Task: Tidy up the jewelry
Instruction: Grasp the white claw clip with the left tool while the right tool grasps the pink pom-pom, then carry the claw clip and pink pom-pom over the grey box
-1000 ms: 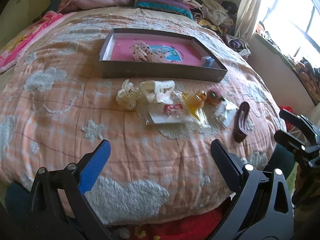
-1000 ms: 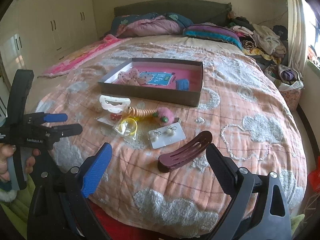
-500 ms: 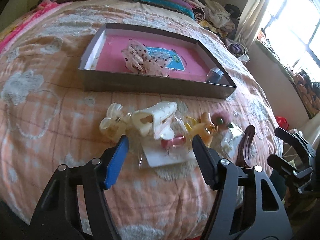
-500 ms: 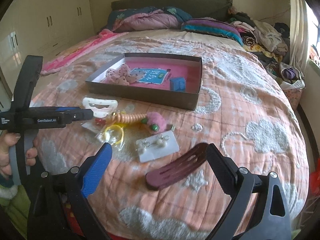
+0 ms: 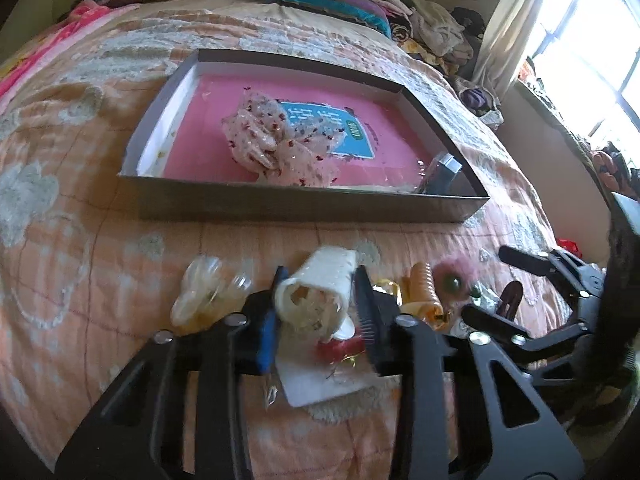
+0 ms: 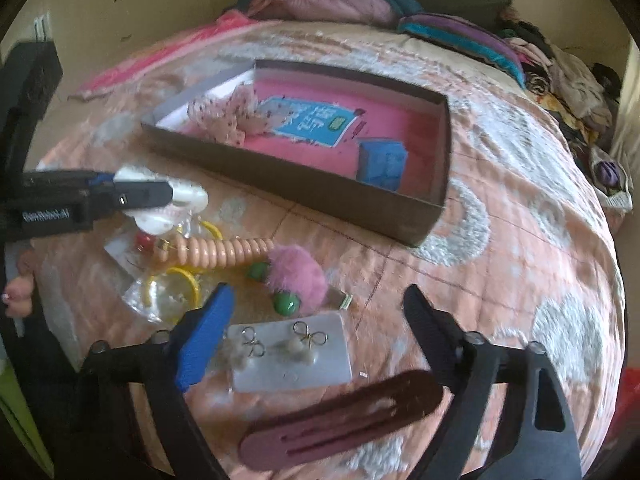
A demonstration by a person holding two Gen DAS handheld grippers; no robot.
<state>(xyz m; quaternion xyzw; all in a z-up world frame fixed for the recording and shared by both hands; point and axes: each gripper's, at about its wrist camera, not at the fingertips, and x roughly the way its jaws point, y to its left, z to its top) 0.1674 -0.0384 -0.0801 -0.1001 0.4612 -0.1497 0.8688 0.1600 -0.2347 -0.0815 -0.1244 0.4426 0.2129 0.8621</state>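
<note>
My left gripper (image 5: 318, 300) is shut on a cream claw hair clip (image 5: 320, 292) lying on the bed; it also shows in the right wrist view (image 6: 168, 196). My right gripper (image 6: 316, 320) is open just above a white earring card (image 6: 292, 356), with a maroon barrette (image 6: 340, 420) below it. A pink pom-pom tie (image 6: 296, 272), a peach spiral tie (image 6: 224, 250) and yellow rings in a bag (image 6: 172, 292) lie between. The grey box (image 5: 304, 204) with pink lining holds a dotted scrunchie (image 5: 276, 144).
A clear bow clip (image 5: 200, 296) lies left of the claw clip. A small blue box (image 6: 382, 164) sits in the box's corner. Pillows and clothes (image 5: 400, 12) are piled at the bed's far end. A window (image 5: 588, 52) is on the right.
My left gripper moved forward and closed onto the cream claw clip. My right gripper moved forward and down over the earring card and the barrette, still open.
</note>
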